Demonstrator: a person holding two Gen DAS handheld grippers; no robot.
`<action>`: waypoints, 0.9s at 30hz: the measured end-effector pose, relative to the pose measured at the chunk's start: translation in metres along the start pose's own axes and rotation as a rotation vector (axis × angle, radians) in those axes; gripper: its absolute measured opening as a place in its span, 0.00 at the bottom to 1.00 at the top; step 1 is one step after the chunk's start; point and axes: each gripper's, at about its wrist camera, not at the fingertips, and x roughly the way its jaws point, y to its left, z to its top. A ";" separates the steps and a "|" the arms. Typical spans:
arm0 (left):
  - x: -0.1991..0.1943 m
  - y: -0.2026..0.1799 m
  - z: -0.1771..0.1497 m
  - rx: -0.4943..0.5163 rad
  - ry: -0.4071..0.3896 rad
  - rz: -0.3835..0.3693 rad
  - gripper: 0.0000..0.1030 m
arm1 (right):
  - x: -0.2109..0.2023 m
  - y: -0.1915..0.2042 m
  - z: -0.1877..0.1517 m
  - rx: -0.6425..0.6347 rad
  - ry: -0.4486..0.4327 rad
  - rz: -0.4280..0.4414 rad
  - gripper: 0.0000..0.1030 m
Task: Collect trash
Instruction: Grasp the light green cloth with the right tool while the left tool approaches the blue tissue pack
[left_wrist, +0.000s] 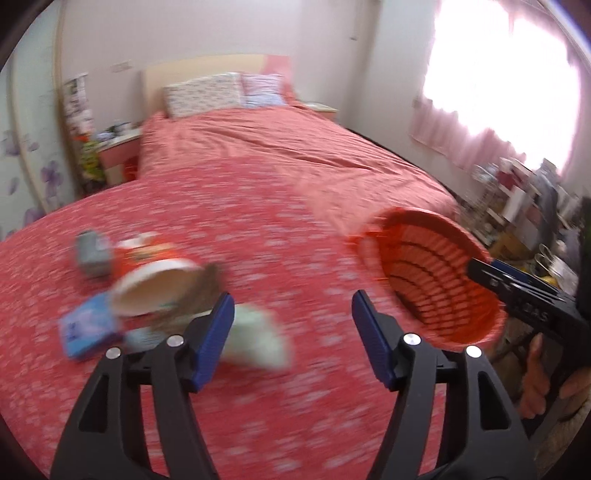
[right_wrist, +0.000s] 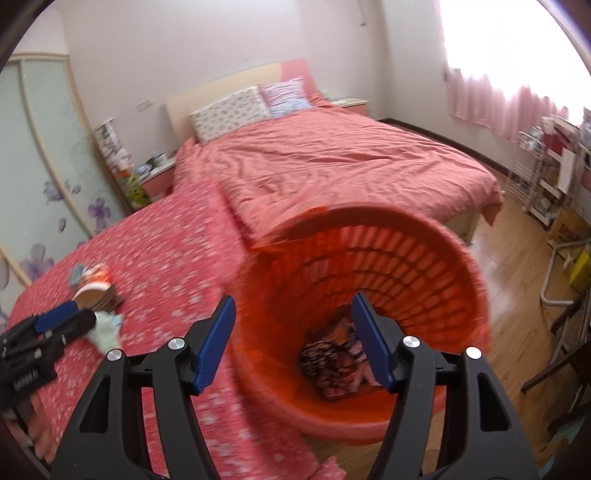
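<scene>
Grippers: left gripper (left_wrist: 293, 314) and right gripper (right_wrist: 293, 317) both agape, empty | risk: tilted orange slatted plastic basket (right_wrist: 406, 258), apparently unsupported, tips, spilling dark wrappers (right_wrist: 332, 365).

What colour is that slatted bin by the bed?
Orange-red; the bin shows best in the right wrist view.

Litter pile (left_wrist: 147, 291) ahead-left of the left gripper (left_wrist: 293, 319) is motion-smeared: a paper bowl (left_wrist: 155, 286) reads, the blue packet (left_wrist: 86, 326), grey item (left_wrist: 92, 253) and pale green scrap (left_wrist: 255, 339) can't be identified. Left finger (left_wrist: 216, 332) covers part of that scrap. Orange basket (right_wrist: 369, 295) rim blurred in both views; the dark patterned contents (right_wrist: 332, 365) between the right gripper (right_wrist: 293, 319) fingers are partly behind the right finger (right_wrist: 373, 347), kind unclear. Shelf clutter (left_wrist: 517, 192) far right too small to tell. Hand (left_wrist: 535, 376) cut by frame edge.
</scene>
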 end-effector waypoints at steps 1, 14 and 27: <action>-0.004 0.014 -0.002 -0.013 -0.004 0.028 0.65 | 0.002 0.012 -0.003 -0.020 0.009 0.014 0.63; -0.005 0.169 -0.032 -0.128 0.062 0.290 0.79 | 0.042 0.134 -0.026 -0.185 0.123 0.188 0.63; 0.034 0.170 -0.023 -0.014 0.088 0.275 0.85 | 0.083 0.186 -0.036 -0.271 0.218 0.186 0.38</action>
